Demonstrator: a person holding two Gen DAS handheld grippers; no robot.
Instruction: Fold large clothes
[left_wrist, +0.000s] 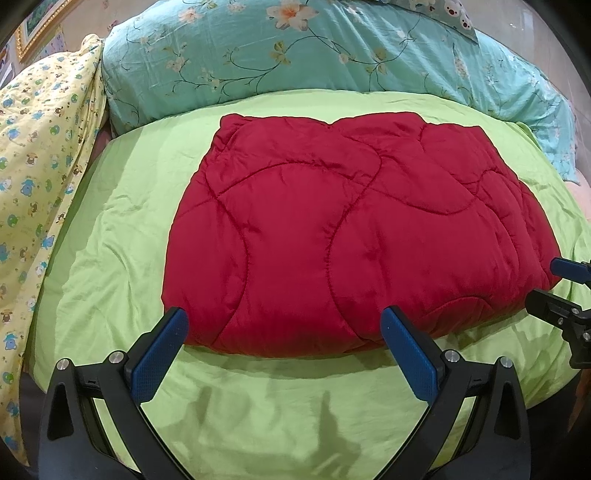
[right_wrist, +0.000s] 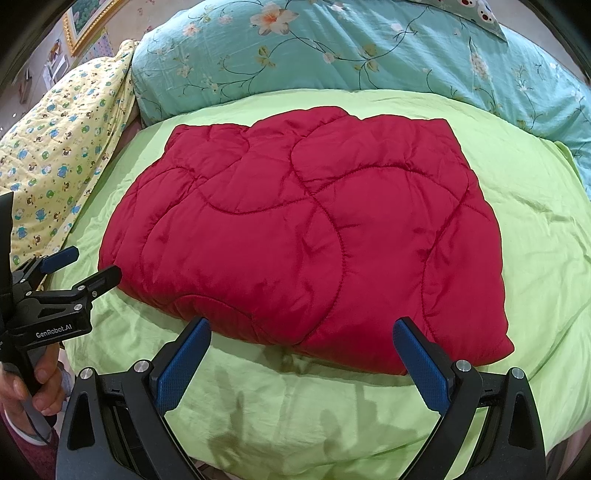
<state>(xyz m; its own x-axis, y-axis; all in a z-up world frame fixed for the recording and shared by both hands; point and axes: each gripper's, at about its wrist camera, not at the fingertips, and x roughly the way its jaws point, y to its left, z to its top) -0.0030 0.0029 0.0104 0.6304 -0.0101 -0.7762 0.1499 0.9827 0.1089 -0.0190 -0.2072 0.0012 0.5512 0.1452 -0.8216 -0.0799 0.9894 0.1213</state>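
The red quilted garment (left_wrist: 354, 229) lay folded into a thick pad in the middle of the frame, on the green sheet (left_wrist: 110, 258), and it sat straight ahead of both tongs. Its long axis ran across the picture from left to right, so its near edge faced the two tools broadside.

The left gripper (left_wrist: 284, 325) stood wide open and empty, its tips just short of the near edge, toward the pad's left half. The right gripper (right_wrist: 301, 334) was likewise spread wide, holding nothing, and lined up with the pad's right half. Neither looked plainly nearer; I judged them about level, one per end of that near edge, which suits a fold away from the person.

The right wrist view showed what the left did not: the person's left hand (right_wrist: 33, 384) wrapped on the handle at lower left, and the pad's near right corner bulging over the sheet. The left view gave only the tips of the right tool at its right edge, but showed more of the yellow printed blanket (left_wrist: 40, 155). The teal floral duvet (left_wrist: 295, 51) filled the top of both.
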